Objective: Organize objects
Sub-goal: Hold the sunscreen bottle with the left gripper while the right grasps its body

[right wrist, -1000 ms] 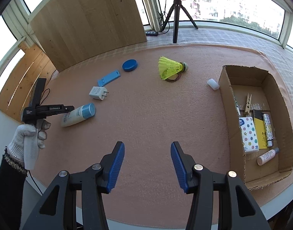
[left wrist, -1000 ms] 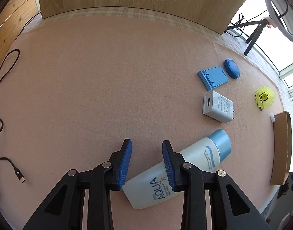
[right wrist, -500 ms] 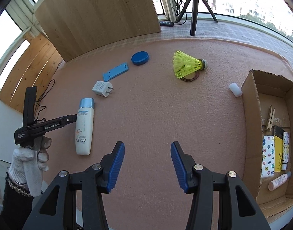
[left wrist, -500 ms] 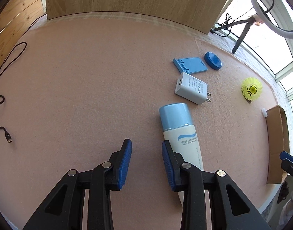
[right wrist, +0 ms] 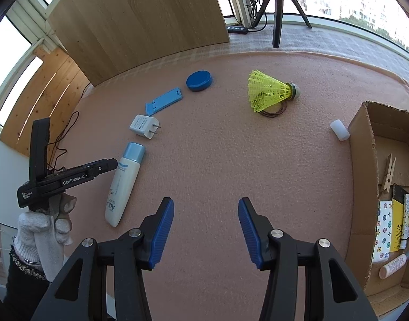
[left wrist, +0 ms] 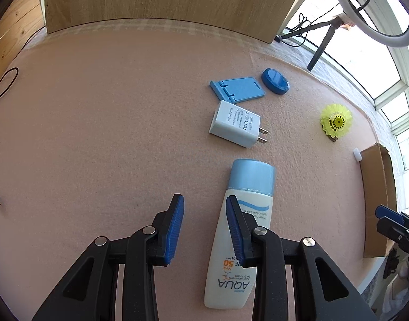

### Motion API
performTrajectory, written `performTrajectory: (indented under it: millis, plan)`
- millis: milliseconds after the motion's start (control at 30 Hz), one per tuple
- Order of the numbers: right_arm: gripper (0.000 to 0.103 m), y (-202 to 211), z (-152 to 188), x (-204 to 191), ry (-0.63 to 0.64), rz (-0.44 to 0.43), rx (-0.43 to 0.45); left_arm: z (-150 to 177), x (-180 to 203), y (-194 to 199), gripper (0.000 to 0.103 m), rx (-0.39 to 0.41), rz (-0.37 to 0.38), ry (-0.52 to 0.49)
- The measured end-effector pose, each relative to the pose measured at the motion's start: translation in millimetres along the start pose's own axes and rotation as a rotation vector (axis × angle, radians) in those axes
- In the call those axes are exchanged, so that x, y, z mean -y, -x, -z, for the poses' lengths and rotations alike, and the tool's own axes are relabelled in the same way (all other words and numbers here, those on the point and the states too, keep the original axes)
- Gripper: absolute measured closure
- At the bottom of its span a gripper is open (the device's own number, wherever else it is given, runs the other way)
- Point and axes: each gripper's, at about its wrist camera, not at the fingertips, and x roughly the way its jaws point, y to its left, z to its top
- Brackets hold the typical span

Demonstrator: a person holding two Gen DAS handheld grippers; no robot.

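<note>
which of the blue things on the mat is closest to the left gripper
The blue-capped sunscreen bottle, lying flat right beside the left gripper. The blue phone stand and the round blue lid sit farther off, beyond the white charger.

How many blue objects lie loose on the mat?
2, fully blue: the phone stand beside the charger, and the round lid just past the stand's far end. The lotion bottle only has a pale blue cap. Nothing seems hidden.
</note>
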Motion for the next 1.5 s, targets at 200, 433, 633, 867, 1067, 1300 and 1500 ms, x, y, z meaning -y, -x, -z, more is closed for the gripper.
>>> performTrajectory:
  millis: [200,433,633,867,1067,1300,1500]
  plan:
    - [0.057,-5,2,6,-0.029,-0.027,-0.017,23,20,0,0.069,-0.008,0.03,0.007]
    - [0.057,-11,10,9,-0.07,-0.091,-0.049,52,18,16,0.068,-0.027,0.066,-0.01]
    - [0.063,-31,16,0,-0.067,-0.118,-0.094,69,31,17,0.068,-0.034,0.119,0.005]
    - [0.064,-48,10,-10,-0.065,-0.16,-0.122,76,57,11,0.068,-0.041,0.143,-0.011]
    - [0.064,-63,2,-23,-0.037,-0.179,-0.144,75,70,11,0.067,-0.034,0.11,-0.056]
    - [0.064,-85,-10,-38,-0.003,-0.19,-0.181,68,72,8,0.061,-0.032,0.101,-0.067]
    - [0.063,-100,-15,-44,0.008,-0.208,-0.227,69,69,2,0.049,-0.048,0.116,-0.055]
